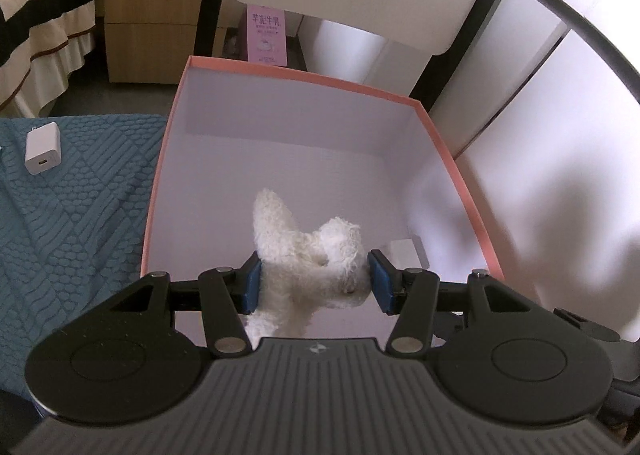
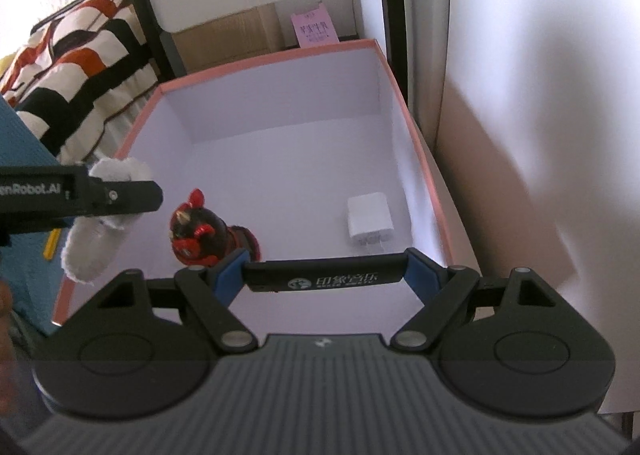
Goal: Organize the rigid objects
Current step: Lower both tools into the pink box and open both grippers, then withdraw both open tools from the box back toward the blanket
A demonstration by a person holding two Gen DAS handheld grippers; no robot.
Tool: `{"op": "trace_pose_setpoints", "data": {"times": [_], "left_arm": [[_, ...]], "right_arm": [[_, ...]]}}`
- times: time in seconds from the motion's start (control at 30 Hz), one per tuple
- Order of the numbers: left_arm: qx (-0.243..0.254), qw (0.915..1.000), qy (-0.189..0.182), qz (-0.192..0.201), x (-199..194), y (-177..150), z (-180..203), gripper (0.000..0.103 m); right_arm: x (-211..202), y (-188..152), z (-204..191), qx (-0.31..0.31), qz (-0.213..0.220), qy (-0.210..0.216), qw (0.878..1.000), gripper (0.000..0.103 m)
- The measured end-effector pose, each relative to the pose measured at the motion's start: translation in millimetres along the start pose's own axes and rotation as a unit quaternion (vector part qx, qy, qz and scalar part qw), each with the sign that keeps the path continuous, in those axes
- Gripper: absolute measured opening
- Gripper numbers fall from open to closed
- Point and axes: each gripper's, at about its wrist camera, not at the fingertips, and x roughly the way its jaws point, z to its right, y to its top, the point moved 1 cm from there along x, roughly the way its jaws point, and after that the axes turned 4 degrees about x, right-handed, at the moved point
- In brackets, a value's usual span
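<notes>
A pink-rimmed white box [image 1: 304, 75] stands open on the teal blanket; it also shows in the right wrist view [image 2: 280, 51]. My left gripper [image 1: 314, 281] is shut on a fluffy white plush toy [image 1: 308, 247] and holds it over the box's near left part; the toy also shows in the right wrist view [image 2: 96, 231]. My right gripper [image 2: 326, 275] is shut on a flat black bar with white print [image 2: 324, 277], held above the box's near edge. Inside the box lie a red-and-black figurine [image 2: 200, 233] and a white charger [image 2: 370, 219].
Another white charger [image 1: 42, 149] lies on the teal blanket [image 1: 80, 195] left of the box. A yellow item [image 2: 51, 245] peeks out on the blanket. A striped bedspread [image 1: 36, 15], a wooden cabinet [image 1: 152, 15] and a white wall [image 2: 540, 135] surround the box.
</notes>
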Motion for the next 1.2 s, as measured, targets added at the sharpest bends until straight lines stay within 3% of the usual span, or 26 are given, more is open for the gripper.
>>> {"op": "trace_pose_setpoints", "data": {"times": [0.37, 0.5, 0.57, 0.67, 0.7, 1.2], "left_arm": [[0.002, 0.9998, -0.019, 0.000, -7.9, 0.9, 0.1, 0.062], [0.020, 0.9994, -0.004, 0.027, -22.7, 5.4, 1.9, 0.072], [0.022, 0.9992, -0.003, 0.034, -31.3, 6.6, 0.4, 0.073], [0.017, 0.9988, -0.004, 0.045, -42.5, 9.3, -6.0, 0.073], [0.017, 0.9986, -0.003, 0.049, -47.9, 10.3, -6.6, 0.073], [0.027, 0.9918, -0.002, 0.125, -136.3, 33.4, -31.1, 0.073]], "right_arm": [[-1.5, 1.2, 0.9, 0.002, -0.007, -0.003, 1.000, 0.086], [-6.8, 4.6, -3.3, 0.002, 0.001, -0.001, 1.000, 0.086], [-7.9, 6.2, -6.1, 0.001, 0.000, 0.004, 1.000, 0.085], [-12.2, 9.0, -9.2, 0.009, 0.006, 0.008, 1.000, 0.102], [-14.3, 9.9, -10.4, 0.012, 0.010, 0.007, 1.000, 0.103], [-66.9, 35.4, -59.4, -0.006, 0.069, 0.020, 0.997, 0.103]]}}
